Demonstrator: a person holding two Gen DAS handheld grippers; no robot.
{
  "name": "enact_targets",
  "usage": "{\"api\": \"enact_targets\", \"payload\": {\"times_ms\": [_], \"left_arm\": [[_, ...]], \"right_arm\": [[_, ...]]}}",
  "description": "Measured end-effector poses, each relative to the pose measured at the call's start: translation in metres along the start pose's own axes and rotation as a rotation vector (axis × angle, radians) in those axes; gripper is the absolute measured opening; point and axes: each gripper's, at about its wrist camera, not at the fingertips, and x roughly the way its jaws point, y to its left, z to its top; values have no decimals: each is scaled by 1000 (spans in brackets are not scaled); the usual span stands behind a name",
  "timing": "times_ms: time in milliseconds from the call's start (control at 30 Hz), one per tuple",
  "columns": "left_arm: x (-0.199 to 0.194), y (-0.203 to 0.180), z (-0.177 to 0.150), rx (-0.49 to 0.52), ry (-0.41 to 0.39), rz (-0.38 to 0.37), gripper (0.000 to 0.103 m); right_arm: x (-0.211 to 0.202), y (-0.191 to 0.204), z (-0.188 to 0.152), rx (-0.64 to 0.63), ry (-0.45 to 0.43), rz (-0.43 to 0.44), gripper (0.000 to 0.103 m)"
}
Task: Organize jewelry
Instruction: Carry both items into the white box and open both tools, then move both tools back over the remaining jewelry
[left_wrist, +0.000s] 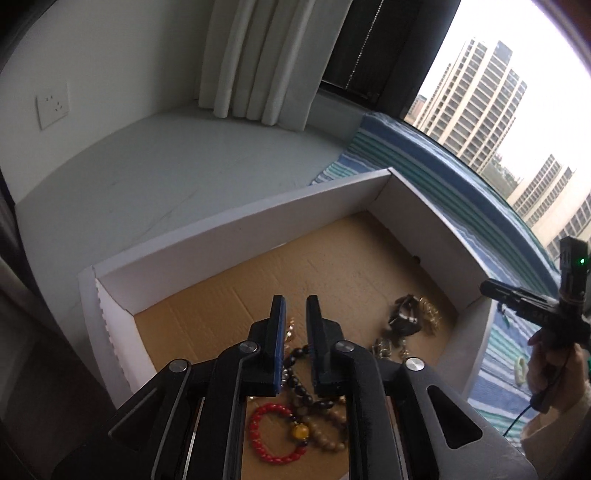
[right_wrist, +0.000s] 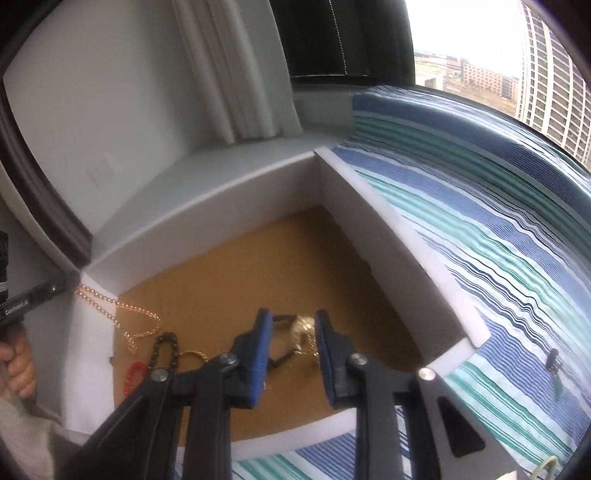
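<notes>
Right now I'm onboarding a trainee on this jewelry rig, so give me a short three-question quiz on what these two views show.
1. True or false: the red bead bracelet lies inside the white box.
2. Multiple choice: the right gripper hangs with its jaws apart over which item? A) a gold ornament B) a green ring C) a red bracelet
3. Fill in: the box floor is brown ____.

Key: 1 true; 2 A; 3 cardboard.
</notes>
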Motion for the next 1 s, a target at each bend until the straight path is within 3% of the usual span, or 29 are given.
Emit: {"api": "enact_targets", "payload": {"times_ms": [67, 133, 267, 400, 600, 800, 1000], "left_arm": [[-3, -5, -4, 3, -4, 15, 56], [-14, -15, -9, 17, -36, 22, 70], [-39, -54, -25, 108, -95, 16, 85], [-59, -107, -55, 217, -123, -59, 91], [-60, -192, -113, 363, -57, -231, 95], [-11, -266, -170, 482, 35, -316, 97], [54, -317, -211, 587, 89, -306, 97]], "right_arm": [[-5, -3, 1, 6, -12, -7, 54], [-20, -2, 1, -5, -42, -23, 57], [-56, 0, -4, -21, -130, -61, 75], [-78, -8, -37, -27, -155, -94, 78], [-90, -48, -139, -24, -109, -244, 78], [-104, -114, -249, 175, -68, -412, 78], [-135, -167, -320, 393, -90, -561, 78]]}}
